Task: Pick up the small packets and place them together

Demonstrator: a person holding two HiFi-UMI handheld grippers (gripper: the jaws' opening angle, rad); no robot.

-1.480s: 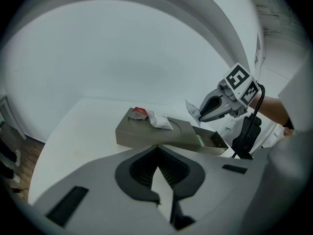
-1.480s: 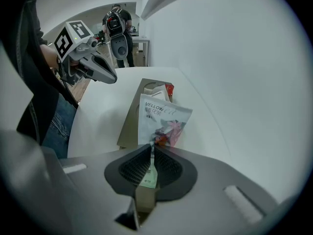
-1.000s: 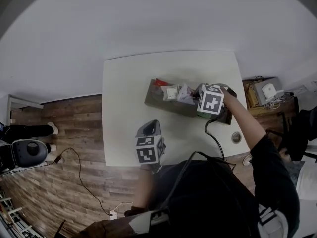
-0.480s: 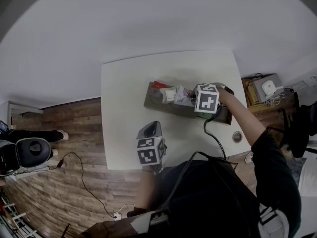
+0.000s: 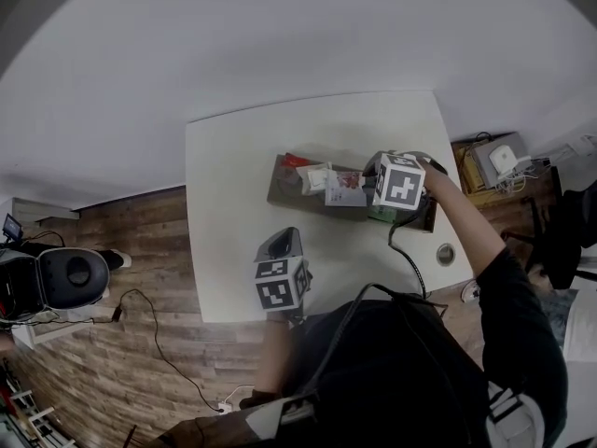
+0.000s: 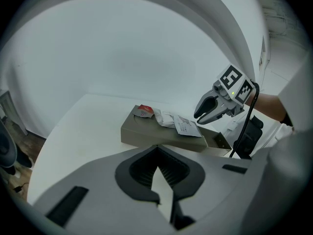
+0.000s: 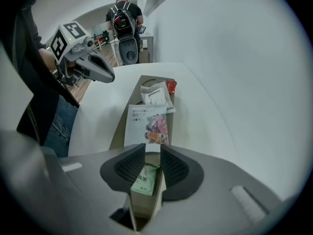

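while the jaws of the right gripper [image 7: 148,156], just opening, stand apart pressing nothing, the white printed packet [image 7: 146,124] lies on the box [image 7: 119,129] just ahead, long axis pointing away, a green packet [image 7: 143,181] directly below; the left gripper [image 6: 164,196], jaws closed, hangs well apart.

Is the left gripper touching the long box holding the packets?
Apart. The head view shows a strip of bare table between the left gripper and the box.
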